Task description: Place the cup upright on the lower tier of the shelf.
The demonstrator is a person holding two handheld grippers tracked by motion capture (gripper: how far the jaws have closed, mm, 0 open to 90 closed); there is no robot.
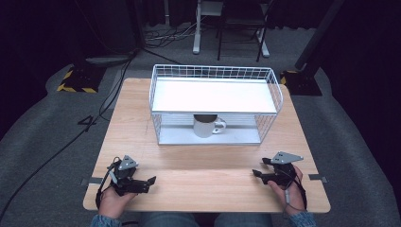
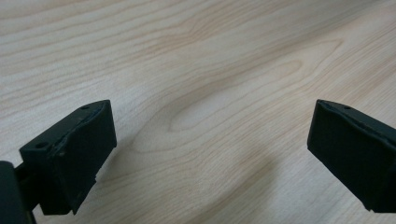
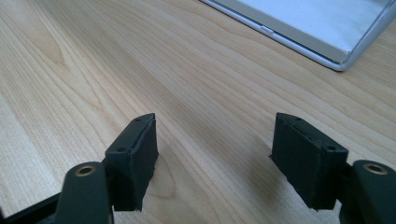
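Wood grain runs across the pale counter (image 1: 189, 170) on which we rest both hands near the front edge. Our left gripper (image 1: 150, 181) lies at the front left corner with its jaws spread wide and nothing between them; in the left gripper view (image 2: 210, 140) we see bare wood in the gap. Our right gripper (image 1: 257, 174) lies at the front right, well apart from the left one, its jaws also parted wide and empty, and the right gripper view (image 3: 215, 158) looks across the boards toward a corner of the metal base (image 3: 327, 42) of the rack. That white wire rack (image 1: 215, 71) stands at the middle of the far half of the counter, its upper shelf bare. A white mug (image 1: 206, 126) sits on the lower level, under the shelf, handle toward our right; its inside looks dark, though we cannot tell whether it holds anything.
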